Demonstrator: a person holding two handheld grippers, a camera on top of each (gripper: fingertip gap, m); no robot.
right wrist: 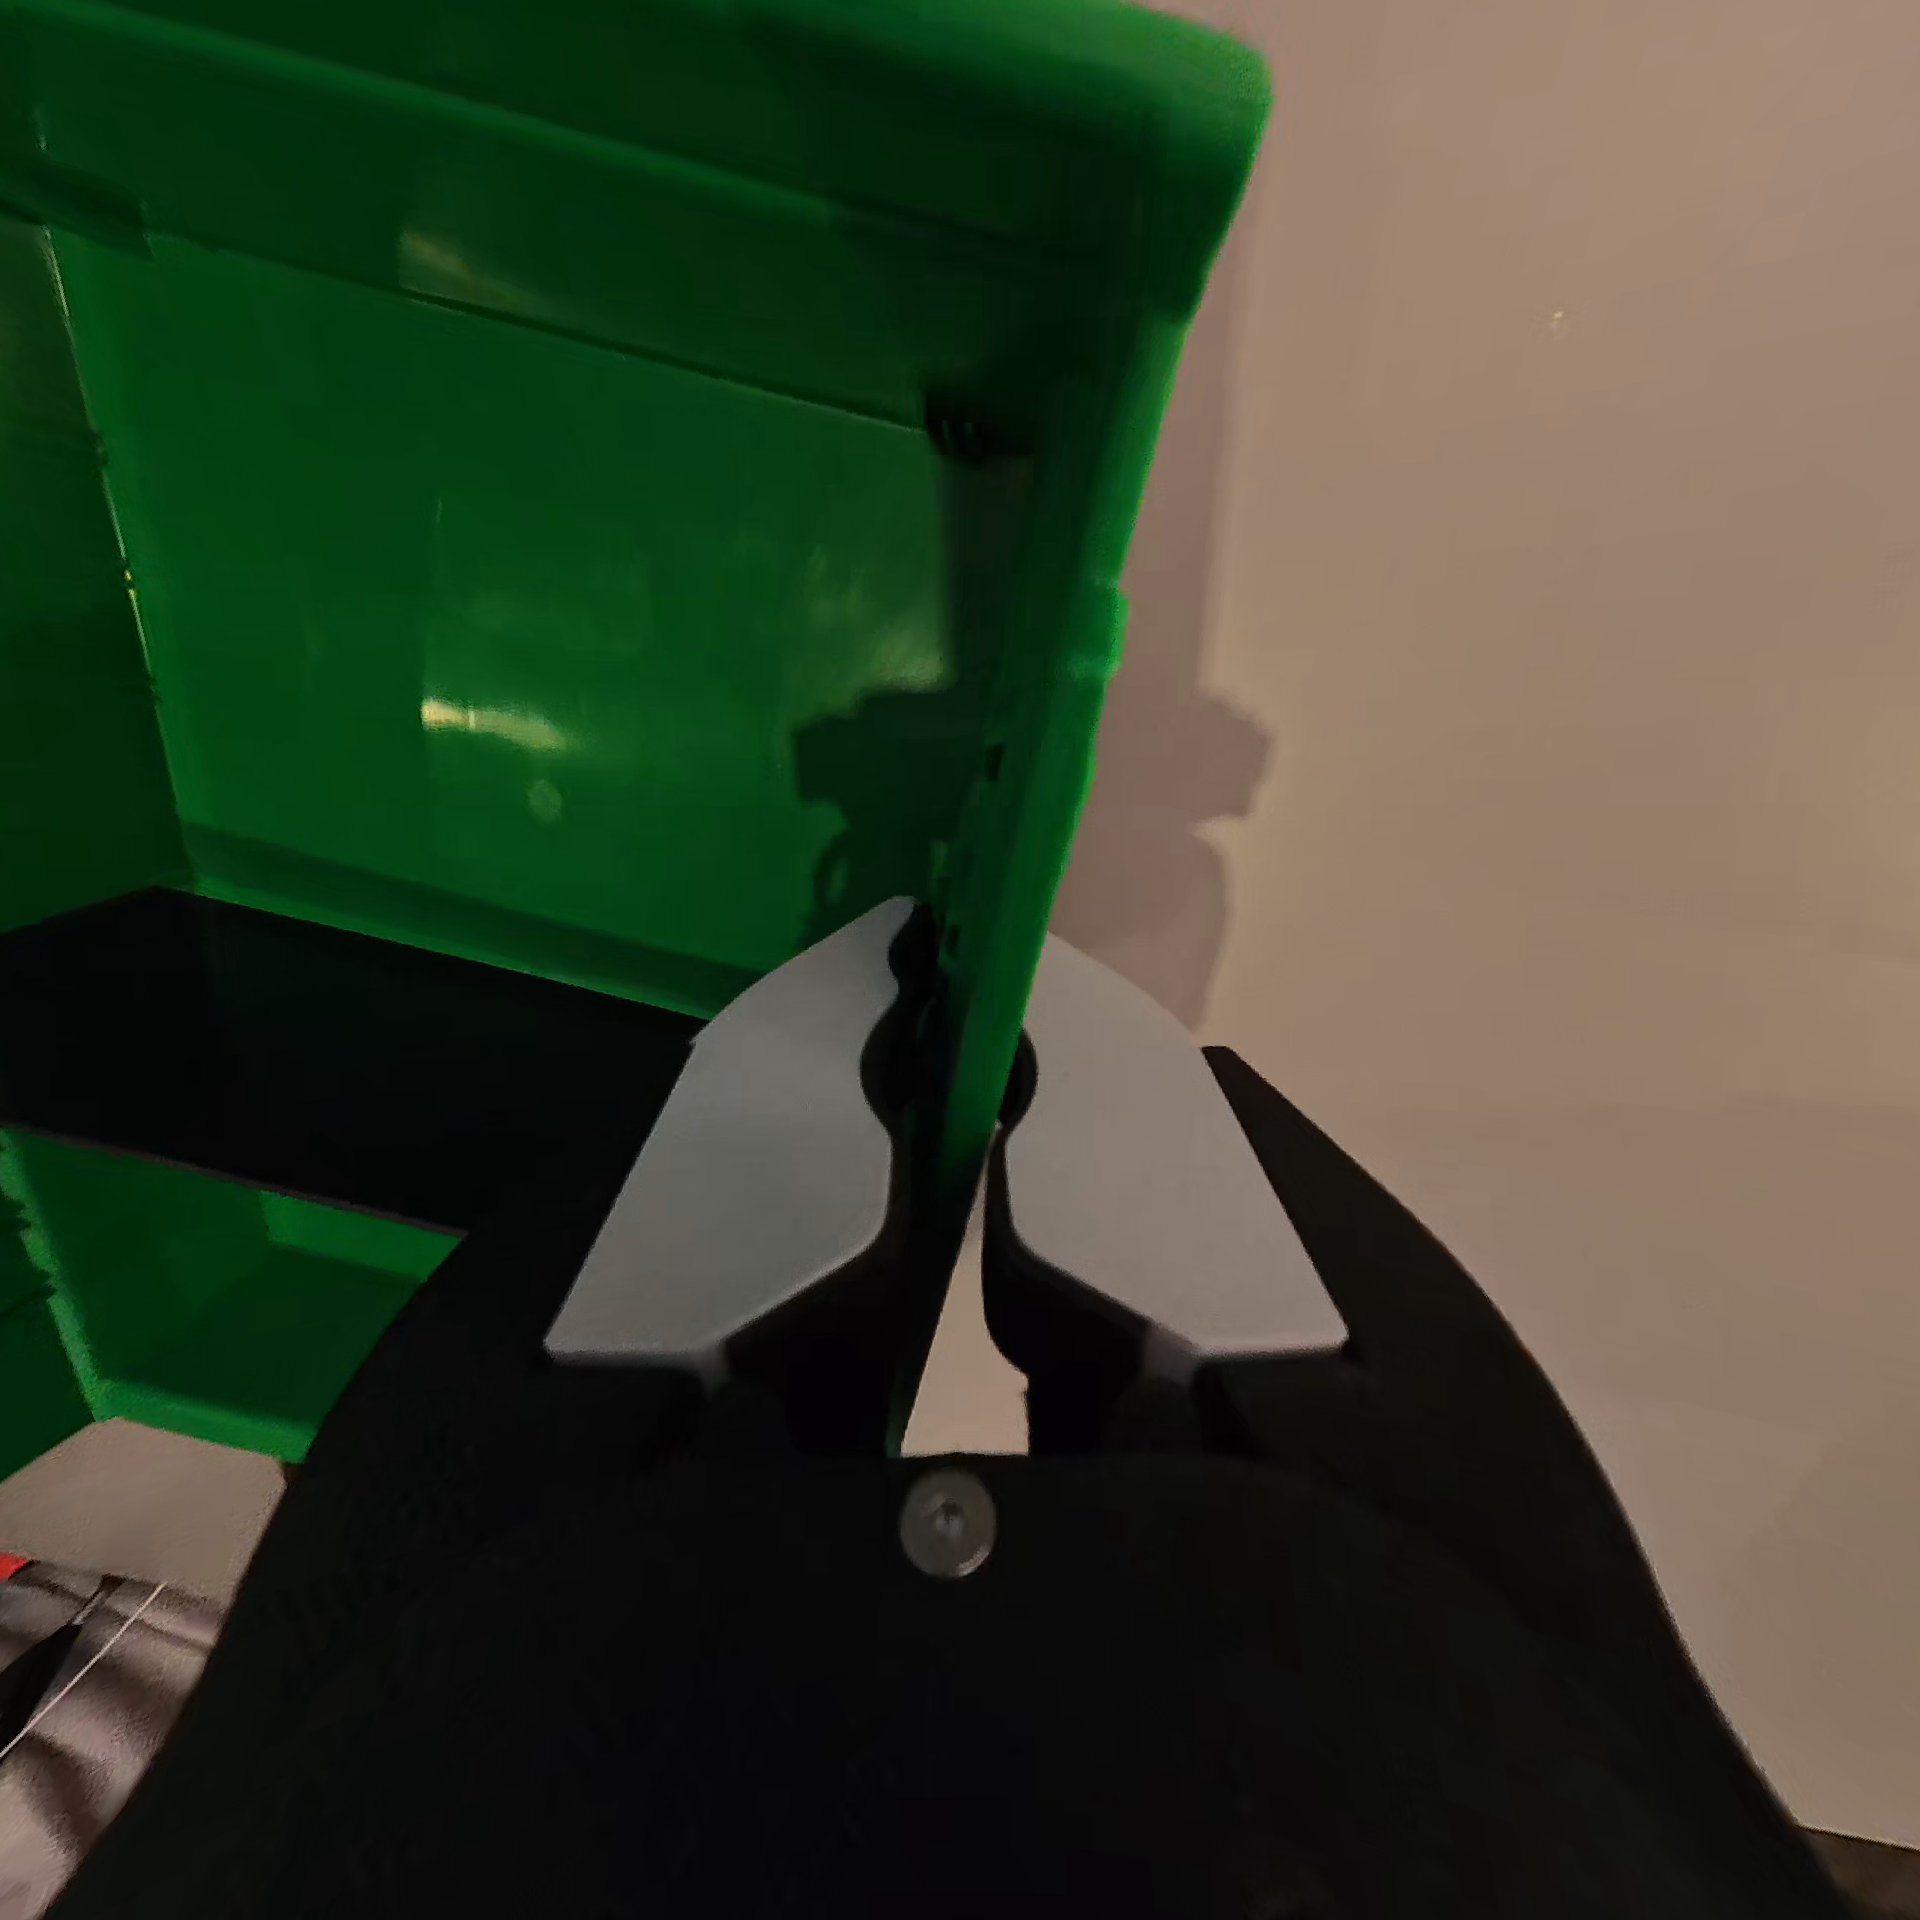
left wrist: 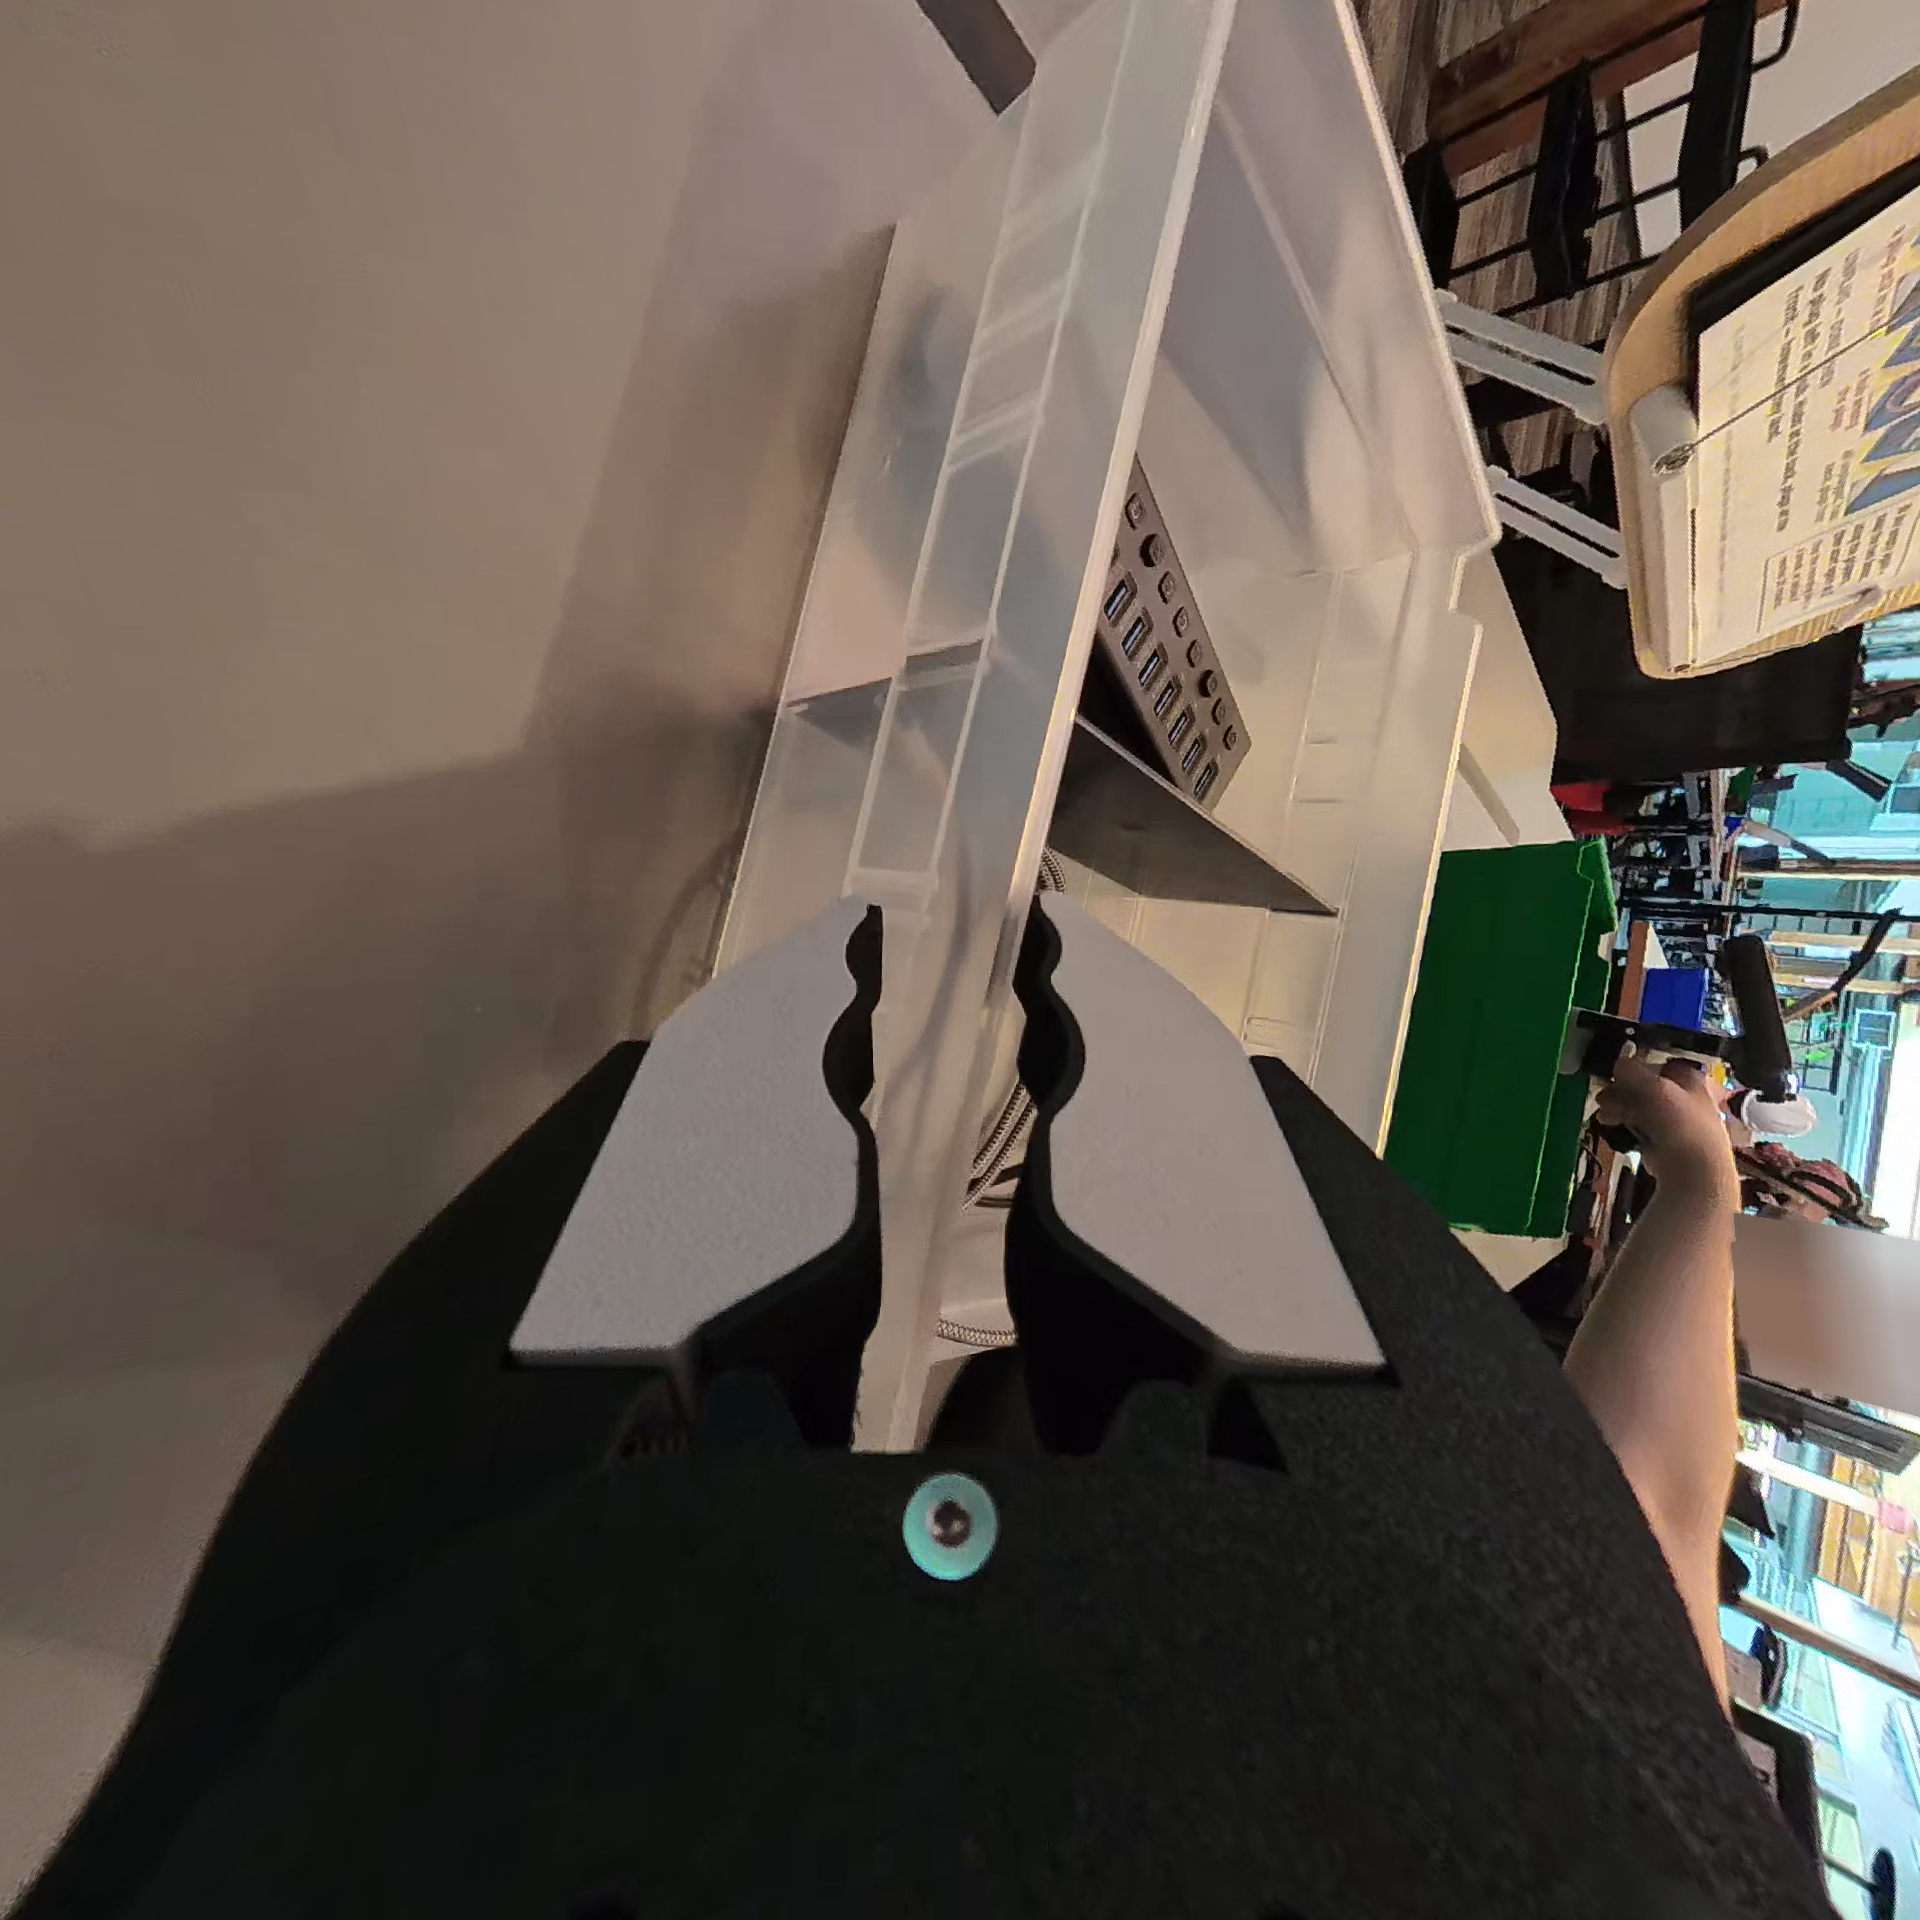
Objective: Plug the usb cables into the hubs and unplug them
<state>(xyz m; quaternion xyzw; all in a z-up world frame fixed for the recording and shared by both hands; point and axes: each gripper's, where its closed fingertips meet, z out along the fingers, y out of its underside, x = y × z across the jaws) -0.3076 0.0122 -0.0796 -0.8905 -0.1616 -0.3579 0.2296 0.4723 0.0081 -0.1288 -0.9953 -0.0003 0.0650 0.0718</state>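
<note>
My left gripper is shut on the rim wall of a clear plastic bin. Inside that bin lies a grey USB hub with a row of blue ports, and a braided cable runs close behind the gripped wall. My right gripper is shut on the side wall of a green plastic bin. The green bin also shows in the left wrist view, beside the clear bin, with the right gripper and the hand holding it just past it. No cable or hub shows in the green bin.
Both bins rest on a white table. A grey divider plate crosses the clear bin, and a black divider crosses the green bin. A person's forearm reaches in. A wooden table with a printed sheet stands beyond. The left gripper's tips are roughly 80 cm from the right gripper's.
</note>
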